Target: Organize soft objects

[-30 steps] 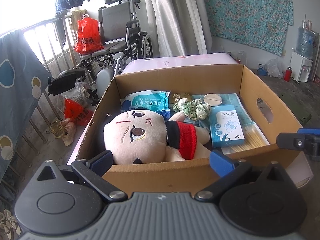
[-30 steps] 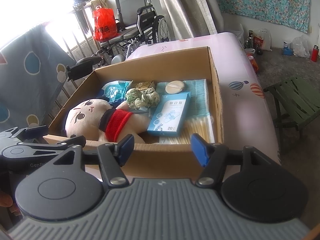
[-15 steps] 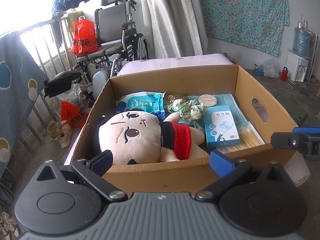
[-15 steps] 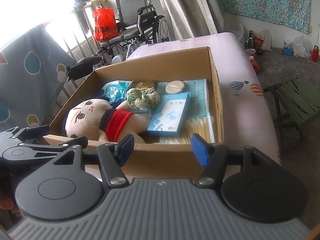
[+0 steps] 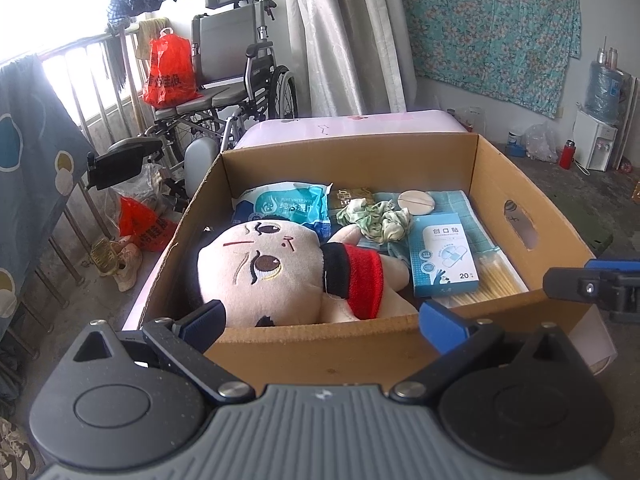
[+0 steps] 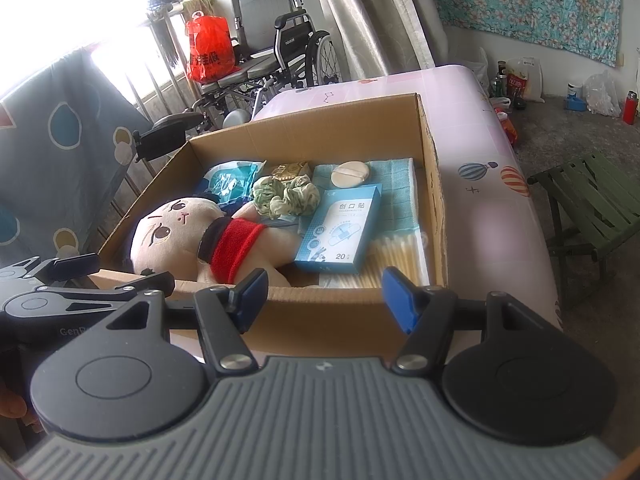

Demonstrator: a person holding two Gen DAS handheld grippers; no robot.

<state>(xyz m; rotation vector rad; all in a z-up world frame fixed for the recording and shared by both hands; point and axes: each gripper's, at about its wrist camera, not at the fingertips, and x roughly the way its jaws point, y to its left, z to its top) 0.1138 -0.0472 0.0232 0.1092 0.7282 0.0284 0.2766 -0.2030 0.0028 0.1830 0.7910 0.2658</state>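
An open cardboard box (image 5: 512, 184) (image 6: 430, 184) sits on a pink table. Inside lie a plush doll (image 5: 260, 272) (image 6: 176, 232) with a red band, a green scrunchie (image 5: 376, 220) (image 6: 286, 196), a blue wet-wipes pack (image 5: 284, 208) (image 6: 230, 178), a round powder puff (image 5: 416, 202) (image 6: 352, 174), a teal cloth (image 5: 464, 216) (image 6: 394, 196), a blue plaster box (image 5: 444, 260) (image 6: 340, 232) and cotton swabs (image 5: 498, 280) (image 6: 396, 256). My left gripper (image 5: 324, 320) is open and empty before the box's near wall. My right gripper (image 6: 324, 296) is open and empty there too.
The pink table (image 6: 480, 152) extends right of the box. A wheelchair (image 5: 236, 88) with a red bag (image 5: 170, 68) stands behind on the left. A green folding stool (image 6: 592, 204) is on the right. A water dispenser (image 5: 600, 128) stands at the far wall.
The left gripper has shifted slightly, so the box and doll sit a little lower and more left in its view. The right gripper has barely moved. Both stay open.
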